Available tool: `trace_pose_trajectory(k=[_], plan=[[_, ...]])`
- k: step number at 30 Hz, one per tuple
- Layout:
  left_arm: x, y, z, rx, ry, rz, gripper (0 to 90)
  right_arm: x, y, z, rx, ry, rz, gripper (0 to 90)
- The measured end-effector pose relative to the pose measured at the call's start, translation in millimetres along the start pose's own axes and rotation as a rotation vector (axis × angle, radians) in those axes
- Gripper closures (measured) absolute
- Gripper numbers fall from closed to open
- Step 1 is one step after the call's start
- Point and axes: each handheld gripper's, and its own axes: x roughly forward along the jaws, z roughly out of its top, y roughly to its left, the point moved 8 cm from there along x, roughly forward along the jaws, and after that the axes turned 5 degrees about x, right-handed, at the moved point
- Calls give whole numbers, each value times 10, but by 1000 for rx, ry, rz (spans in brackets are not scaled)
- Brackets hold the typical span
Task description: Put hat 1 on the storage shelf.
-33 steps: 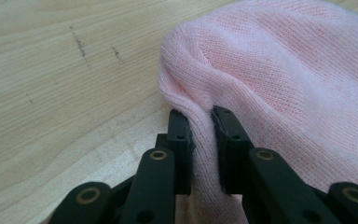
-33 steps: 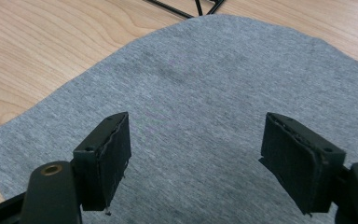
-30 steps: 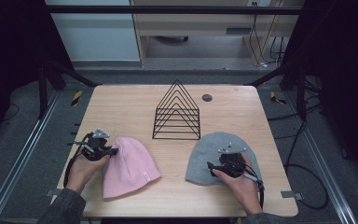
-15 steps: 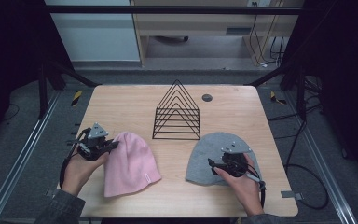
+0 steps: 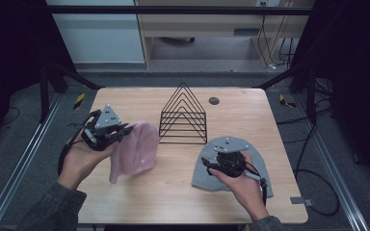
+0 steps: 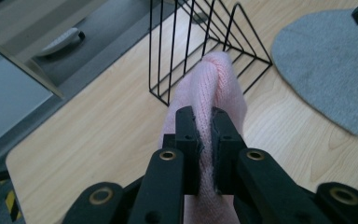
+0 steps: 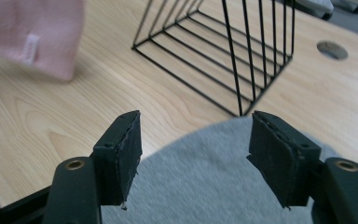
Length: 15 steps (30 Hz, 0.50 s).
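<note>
A pink knit beanie (image 5: pixel 136 150) hangs off the table's left side, pinched in my left gripper (image 5: pixel 120 133). In the left gripper view the jaws (image 6: pixel 205 116) are shut on a fold of the pink beanie (image 6: pixel 216 77). A grey beanie (image 5: pixel 257 161) lies flat at the right front. My right gripper (image 5: pixel 224 153) hovers over its far edge, and its jaws have just been closing. In the right gripper view the right gripper (image 7: pixel 193 135) is still open, with the grey beanie (image 7: pixel 200 186) lying between and below the pads, which do not press on it.
A black wire rack (image 5: pixel 183 115) shaped like a triangle stands mid-table, just beyond both beanies. A round dark grommet (image 5: pixel 214 100) sits behind it. The wooden table (image 5: pixel 173 202) has bare room along its front, and dark floor surrounds it.
My left gripper has risen and drifted toward the rack, lifting the pink beanie off the table so that it dangles. The right gripper has lifted slightly over the grey beanie.
</note>
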Motion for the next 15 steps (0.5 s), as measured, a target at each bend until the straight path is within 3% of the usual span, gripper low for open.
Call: trace_pose_trajectory(k=[8,11,15], plan=[[-180,120,343,32,-51,5,837,41,248,378,-79,-2,58,402],[-228,126,459,37,-69,-5,837,112,396,492,-117,2,93,410],[-281,100,603,54,-91,-21,836,207,518,563,-127,3,133,410]])
